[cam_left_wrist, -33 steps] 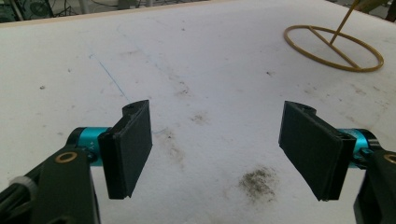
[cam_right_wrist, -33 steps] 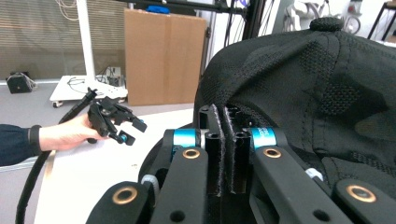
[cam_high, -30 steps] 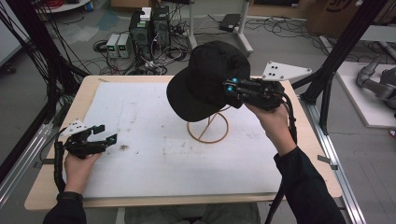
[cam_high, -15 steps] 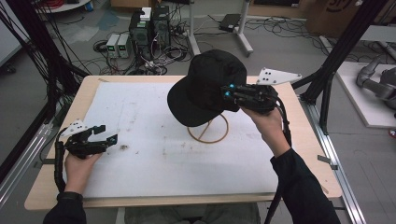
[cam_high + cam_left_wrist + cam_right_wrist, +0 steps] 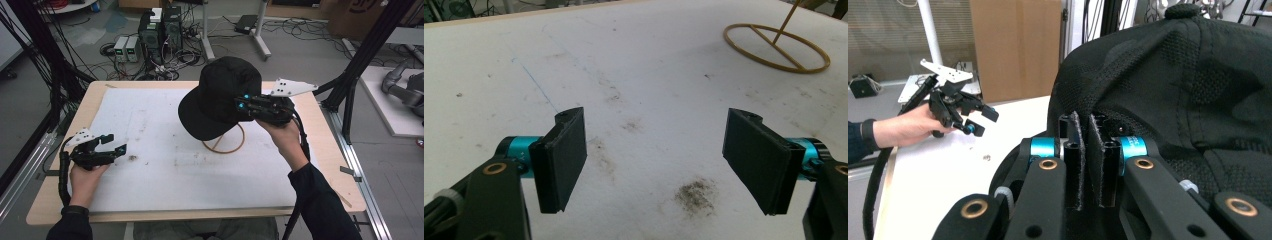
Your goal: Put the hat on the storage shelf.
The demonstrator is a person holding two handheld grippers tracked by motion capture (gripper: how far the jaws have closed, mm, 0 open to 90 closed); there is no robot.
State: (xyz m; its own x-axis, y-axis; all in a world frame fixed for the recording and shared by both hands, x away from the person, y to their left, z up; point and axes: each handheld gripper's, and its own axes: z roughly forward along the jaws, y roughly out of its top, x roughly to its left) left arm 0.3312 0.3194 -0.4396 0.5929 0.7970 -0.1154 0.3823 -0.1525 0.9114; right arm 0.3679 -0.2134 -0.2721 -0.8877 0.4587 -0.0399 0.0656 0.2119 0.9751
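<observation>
Right claw (image 5: 246, 106) pinches the black cap (image 5: 220, 97) above the wire stand (image 5: 223, 145), not yet seated; left claw (image 5: 116, 145) idles wide.

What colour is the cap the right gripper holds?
Black all over; the cap shows best in the high view, pinched by the right gripper.

The cap (image 5: 220, 97) is black cloth, matt, with a woven mesh texture on its panels. The right tongs (image 5: 1087, 165) have matt black plastic jaws and glossy teal metal collars. The surface (image 5: 165, 150) is pale wood at its edges, covered by a white, matt, smudged sheet. The stand (image 5: 776, 47) looks like thin brassy wire.
</observation>
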